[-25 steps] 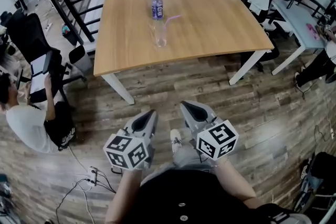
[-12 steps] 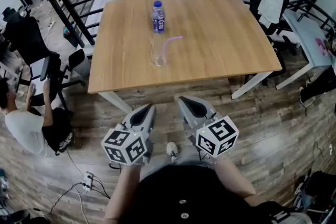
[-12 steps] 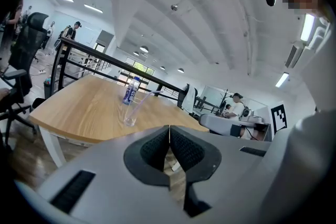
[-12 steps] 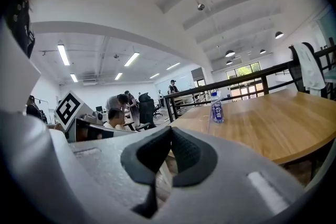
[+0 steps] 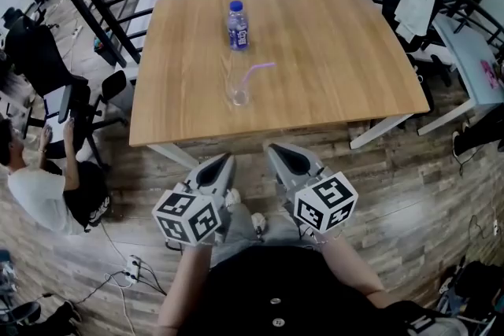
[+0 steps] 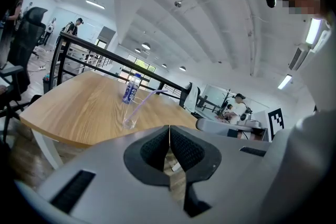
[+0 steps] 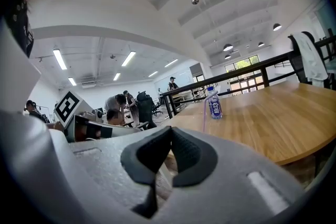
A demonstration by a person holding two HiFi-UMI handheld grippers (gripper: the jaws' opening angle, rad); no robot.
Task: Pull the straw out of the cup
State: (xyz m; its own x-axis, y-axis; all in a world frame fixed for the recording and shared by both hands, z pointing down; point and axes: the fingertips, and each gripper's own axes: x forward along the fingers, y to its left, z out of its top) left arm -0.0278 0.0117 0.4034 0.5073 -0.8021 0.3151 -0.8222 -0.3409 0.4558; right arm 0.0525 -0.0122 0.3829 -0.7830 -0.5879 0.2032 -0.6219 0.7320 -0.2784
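leaning straw in clear cup, bottle near, left tool and right tool pressed together

Clear glossy cup, smooth matt wooden table.

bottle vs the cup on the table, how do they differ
The bottle is capped, with a blue cap and label; the cup is open-topped, clear and plain. The cup holds a pale purple straw that leans right in the head view; the bottle holds none. The bottle stands farther back on the table; the cup is nearer its front edge. Both stand upright, apart.
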